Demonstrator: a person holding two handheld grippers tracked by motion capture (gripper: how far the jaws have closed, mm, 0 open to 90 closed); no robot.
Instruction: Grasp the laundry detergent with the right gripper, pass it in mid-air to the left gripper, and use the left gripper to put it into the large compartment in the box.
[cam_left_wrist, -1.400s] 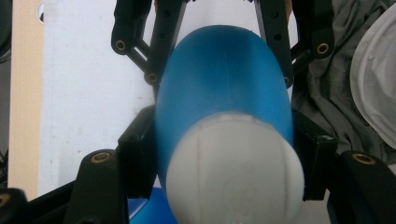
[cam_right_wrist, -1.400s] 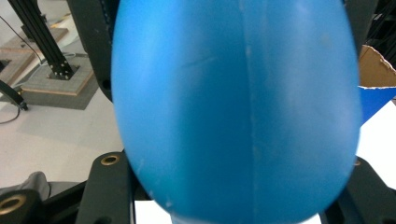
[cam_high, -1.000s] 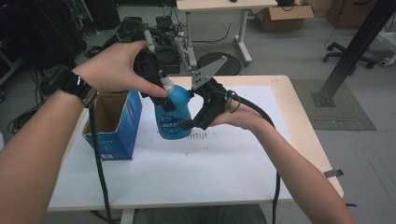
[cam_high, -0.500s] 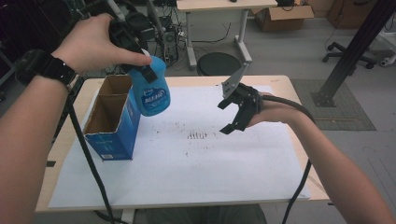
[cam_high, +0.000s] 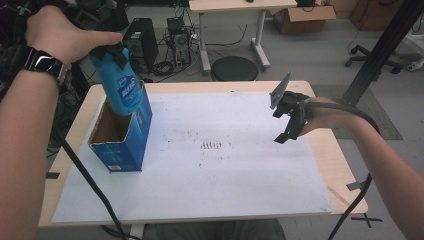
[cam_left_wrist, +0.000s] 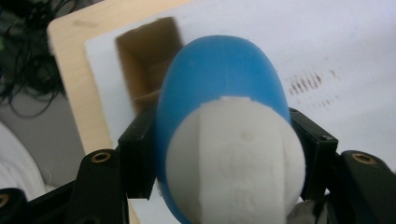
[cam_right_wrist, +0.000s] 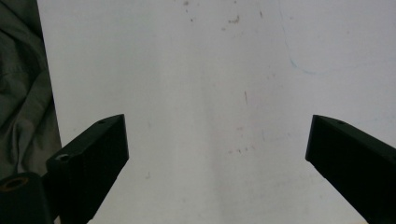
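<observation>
Above the open top of the blue cardboard box (cam_high: 121, 135), the blue plastic bottle with a white cap (cam_high: 119, 85) hangs with its base pointing down toward the opening and its long axis close to upright, tipped a little. The left gripper (cam_high: 107, 50) has its jaws clamped on the bottle's upper end; in the left gripper view the bottle (cam_left_wrist: 224, 130) sits squeezed between the two black pads, and the box's brown inside (cam_left_wrist: 149, 65) shows just past its far end. The box stands upright near the left edge of the white paper sheet (cam_high: 225, 165) covering the wooden table (cam_high: 345, 165), with its long opening running away from the person. So the bottle looks nearly lined up with the opening, and the coming move is likely a straight lowering. The right gripper (cam_high: 289, 117) hovers well apart on the table's right side, jaws spread wide with nothing between them (cam_right_wrist: 215, 154). The left hand (cam_high: 62, 32) is plainly nearer the box.
</observation>
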